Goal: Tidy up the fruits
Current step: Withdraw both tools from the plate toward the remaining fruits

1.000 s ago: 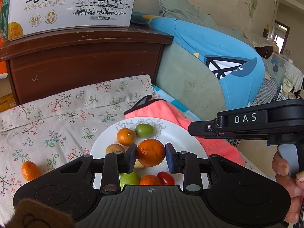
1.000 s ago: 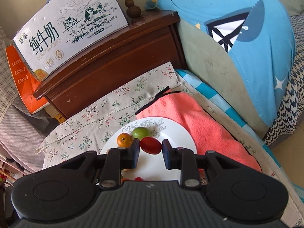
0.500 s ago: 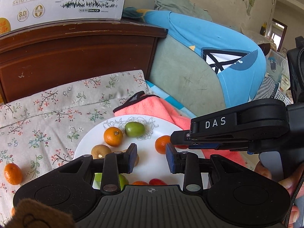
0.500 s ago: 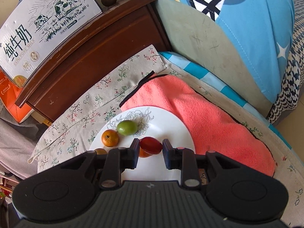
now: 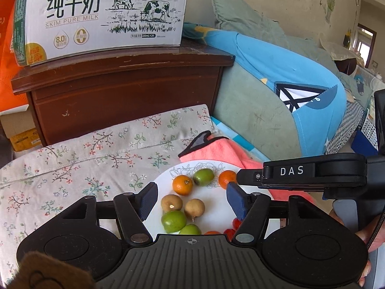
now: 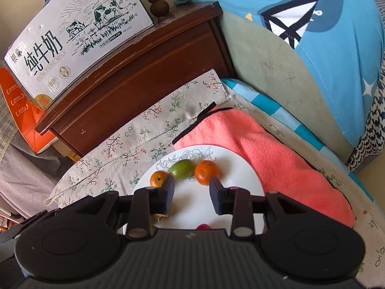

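Fruit drop done: we see the left gripper (image 5: 191,198) just spread wide, empty; the right gripper (image 6: 192,193) opening too, holding nothing. Its orange (image 6: 207,172) now rests near the plate (image 6: 243,168) far rim.

The milk carton (image 5: 101,16) reads "SKIM PURE MILK" and seemingly "8.0"; the right gripper (image 5: 232,185) bears "DAS"

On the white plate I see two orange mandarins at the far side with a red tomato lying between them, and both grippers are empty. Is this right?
Not quite. The fruit between the two mandarins on the white plate is a green fruit, not a red tomato; the right wrist view shows it. The rest holds: the left gripper and the right gripper hold nothing.
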Tool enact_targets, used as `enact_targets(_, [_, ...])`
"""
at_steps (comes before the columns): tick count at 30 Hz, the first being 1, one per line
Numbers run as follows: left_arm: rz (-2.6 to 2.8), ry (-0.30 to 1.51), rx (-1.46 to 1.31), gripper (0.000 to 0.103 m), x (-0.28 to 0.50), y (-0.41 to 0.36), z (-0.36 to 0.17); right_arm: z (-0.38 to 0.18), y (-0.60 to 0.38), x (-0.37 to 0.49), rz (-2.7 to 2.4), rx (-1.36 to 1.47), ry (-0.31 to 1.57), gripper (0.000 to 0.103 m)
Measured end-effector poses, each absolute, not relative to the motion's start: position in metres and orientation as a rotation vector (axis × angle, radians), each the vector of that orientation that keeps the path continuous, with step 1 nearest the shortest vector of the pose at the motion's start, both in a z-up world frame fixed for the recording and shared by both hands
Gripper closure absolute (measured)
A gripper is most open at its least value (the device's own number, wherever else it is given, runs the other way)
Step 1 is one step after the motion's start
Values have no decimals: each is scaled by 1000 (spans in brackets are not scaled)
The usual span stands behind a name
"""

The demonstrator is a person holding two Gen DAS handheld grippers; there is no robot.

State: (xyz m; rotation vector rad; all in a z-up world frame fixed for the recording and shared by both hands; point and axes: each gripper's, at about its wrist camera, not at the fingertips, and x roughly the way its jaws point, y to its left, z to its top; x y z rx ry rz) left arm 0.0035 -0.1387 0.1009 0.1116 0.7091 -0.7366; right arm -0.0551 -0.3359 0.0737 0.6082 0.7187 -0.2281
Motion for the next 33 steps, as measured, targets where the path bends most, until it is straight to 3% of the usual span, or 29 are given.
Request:
enact_targets(12, [-636, 761, 143, 37, 36, -73, 108, 80, -294, -50, -94, 509, 729, 61])
enact_targets(33, [-467, 946, 104, 37, 66, -4, 76, 63, -192, -28, 177, 243, 821, 61])
